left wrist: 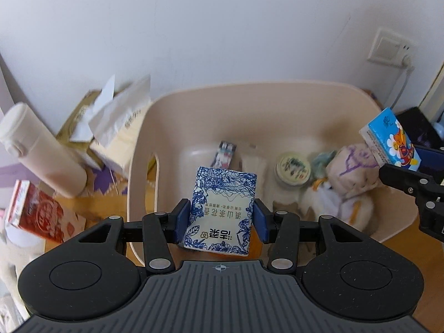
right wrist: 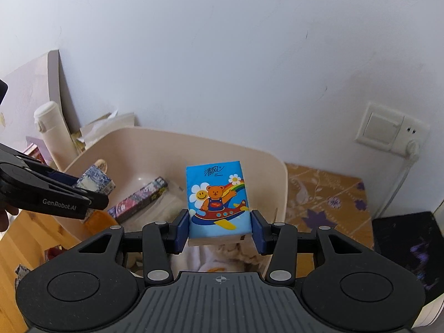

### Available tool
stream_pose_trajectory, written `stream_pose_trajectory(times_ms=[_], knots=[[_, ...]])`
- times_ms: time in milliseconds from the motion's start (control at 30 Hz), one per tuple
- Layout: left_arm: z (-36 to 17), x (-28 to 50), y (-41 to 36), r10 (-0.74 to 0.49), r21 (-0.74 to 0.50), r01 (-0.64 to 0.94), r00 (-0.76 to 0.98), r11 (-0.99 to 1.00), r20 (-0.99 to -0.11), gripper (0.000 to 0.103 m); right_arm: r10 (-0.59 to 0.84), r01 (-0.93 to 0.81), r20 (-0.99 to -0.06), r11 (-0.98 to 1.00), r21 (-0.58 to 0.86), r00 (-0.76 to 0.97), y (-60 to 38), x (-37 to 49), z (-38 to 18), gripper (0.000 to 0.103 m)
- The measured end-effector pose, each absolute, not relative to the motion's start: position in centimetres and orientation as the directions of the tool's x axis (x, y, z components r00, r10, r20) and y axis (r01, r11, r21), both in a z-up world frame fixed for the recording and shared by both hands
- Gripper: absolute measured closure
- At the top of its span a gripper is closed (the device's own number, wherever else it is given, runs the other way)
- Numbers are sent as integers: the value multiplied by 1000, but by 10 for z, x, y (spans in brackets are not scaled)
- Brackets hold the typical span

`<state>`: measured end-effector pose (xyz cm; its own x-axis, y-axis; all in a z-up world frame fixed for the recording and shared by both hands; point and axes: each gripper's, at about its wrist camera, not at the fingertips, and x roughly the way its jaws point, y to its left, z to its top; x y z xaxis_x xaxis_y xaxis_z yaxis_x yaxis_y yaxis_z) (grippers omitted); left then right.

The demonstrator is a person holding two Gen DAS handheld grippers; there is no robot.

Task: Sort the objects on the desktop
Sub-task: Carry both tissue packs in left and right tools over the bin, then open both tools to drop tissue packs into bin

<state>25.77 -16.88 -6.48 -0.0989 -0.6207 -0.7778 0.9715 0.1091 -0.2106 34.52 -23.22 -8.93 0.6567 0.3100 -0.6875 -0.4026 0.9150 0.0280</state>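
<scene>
Matt black plastic forms the left gripper [left wrist: 222,223], which clamps a glossy film-wrapped blue-and-white tissue pack [left wrist: 222,211]. Ahead lies a smooth beige plastic bin [left wrist: 277,94] holding a fuzzy cloth plush toy [left wrist: 347,177]. The right gripper [right wrist: 220,231] pinches a shiny blue tissue pack [right wrist: 216,194].

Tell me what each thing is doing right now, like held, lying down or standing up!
Left claw: shut on the blue-and-white tissue pack, above the tub.
Right claw: shut on the bear tissue pack, above the tub.
Beige tub: upright, with things inside.
Round tin: lid on, in the tub.
Plush toy: lying in the tub.
White bottle: capped, standing outside the tub.
</scene>
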Motion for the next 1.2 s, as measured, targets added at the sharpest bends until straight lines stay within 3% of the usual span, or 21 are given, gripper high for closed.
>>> stream_pose_trajectory(times_ms=[300,333,367,433,500,567,667,867,1200], knots=[[-80,255,-171,-571,-188,977,-97,102,-815,54,309,-416,-743,908,45,594,-229,349,-106,59],[-79,255,-170,-574,-187,977,-97,99,-813,52,307,-412,-744,910,46,594,-229,349,-106,49],[-78,256,-170,-576,-188,978,-99,97,-812,51,303,-408,-744,912,45,596,-229,348,-106,49],[-76,257,-167,-584,-190,977,-100,95,-806,35,307,-408,-742,911,48,597,-230,346,-105,45],[-73,259,-162,-600,-183,978,-84,105,-796,31,306,-411,-736,911,42,604,-232,343,-101,36],[-69,263,-157,-608,-183,977,-79,111,-790,30,307,-412,-732,910,40,608,-232,338,-99,26],[-62,272,-146,-628,-193,974,-80,114,-774,29,308,-405,-721,914,42,621,-232,330,-94,23],[-53,286,-123,-657,-205,971,-77,120,-750,25,293,-372,-701,927,43,650,-230,314,-86,0],[-51,299,-82,-653,-190,975,-69,116,-754,21,270,-331,-690,942,47,671,-225,285,-81,0]])
